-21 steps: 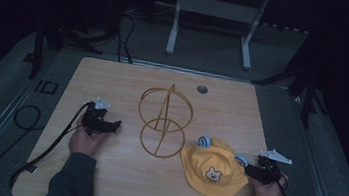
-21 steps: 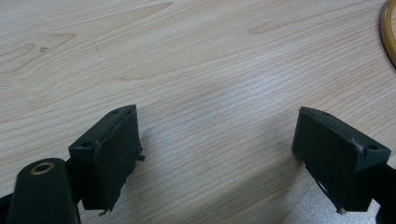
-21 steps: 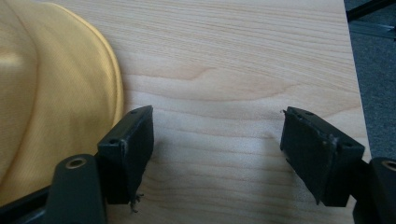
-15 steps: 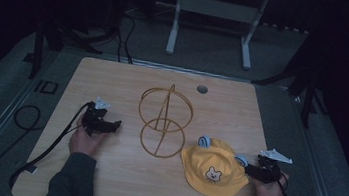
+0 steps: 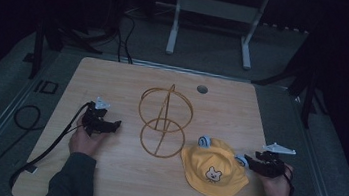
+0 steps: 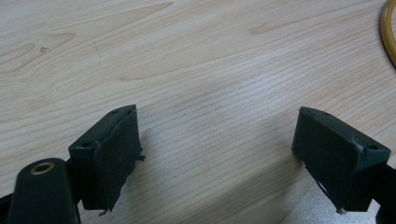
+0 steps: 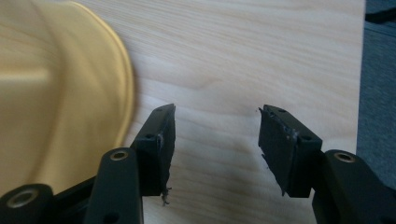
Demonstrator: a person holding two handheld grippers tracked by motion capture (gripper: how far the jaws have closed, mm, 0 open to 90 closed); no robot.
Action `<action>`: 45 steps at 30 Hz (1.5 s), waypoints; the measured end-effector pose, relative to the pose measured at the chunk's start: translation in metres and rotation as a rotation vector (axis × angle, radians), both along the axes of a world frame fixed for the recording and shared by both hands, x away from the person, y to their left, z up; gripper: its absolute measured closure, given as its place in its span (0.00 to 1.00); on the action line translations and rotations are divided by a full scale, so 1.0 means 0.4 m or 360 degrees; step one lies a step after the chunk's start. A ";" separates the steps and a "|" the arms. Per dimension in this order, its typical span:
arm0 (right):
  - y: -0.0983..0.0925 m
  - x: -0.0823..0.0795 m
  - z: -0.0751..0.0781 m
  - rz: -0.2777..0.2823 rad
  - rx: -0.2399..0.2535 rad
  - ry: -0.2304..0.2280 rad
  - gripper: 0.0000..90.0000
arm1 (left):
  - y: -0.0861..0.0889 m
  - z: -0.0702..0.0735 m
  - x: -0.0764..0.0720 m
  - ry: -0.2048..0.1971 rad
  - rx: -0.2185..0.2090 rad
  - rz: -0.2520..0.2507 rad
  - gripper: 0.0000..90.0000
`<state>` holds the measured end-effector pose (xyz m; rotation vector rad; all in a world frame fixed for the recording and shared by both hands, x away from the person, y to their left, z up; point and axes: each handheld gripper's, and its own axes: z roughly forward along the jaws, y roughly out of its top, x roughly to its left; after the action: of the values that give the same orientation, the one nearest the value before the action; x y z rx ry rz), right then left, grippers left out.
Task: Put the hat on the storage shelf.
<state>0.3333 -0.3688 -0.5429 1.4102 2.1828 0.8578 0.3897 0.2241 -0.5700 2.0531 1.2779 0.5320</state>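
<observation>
High view: hat (image 5: 213, 167) lies near the desk's (image 5: 114, 78) front edge, just beside the right gripper (image 5: 249, 162); both grippers gape, empty.

– Where's your overhead camera? 
– Above your side, facing forward to twelve o'clock, far enough to take in the whole table (image 5: 102, 180)

– And the two on your grippers? 
– Close over the wood; the right one shares the yellow hat (image 7: 56, 93) at nine o'clock, the left one the wire stand (image 6: 390, 32) at two o'clock
</observation>
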 end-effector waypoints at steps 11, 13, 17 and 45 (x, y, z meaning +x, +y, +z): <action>0.031 0.034 0.105 0.0288 -0.0062 0.0031 0.52 | 0.000 0.000 0.000 0.0000 -0.0004 0.0002 0.17; 0.043 0.036 0.124 0.0351 -0.0085 0.0032 0.52 | 0.000 0.000 0.000 0.0001 -0.0003 0.0002 0.17; 0.067 0.039 0.156 0.0467 -0.0129 0.0033 0.51 | 0.000 0.000 0.000 0.0000 -0.0003 0.0002 0.17; 0.192 0.043 0.287 0.0864 -0.0308 0.0200 0.46 | 0.000 0.000 0.000 0.0000 -0.0004 0.0002 0.17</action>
<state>0.3504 -0.2919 -0.4283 0.8045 2.7165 0.7107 0.3897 0.2240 -0.5700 2.0507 1.2792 0.5304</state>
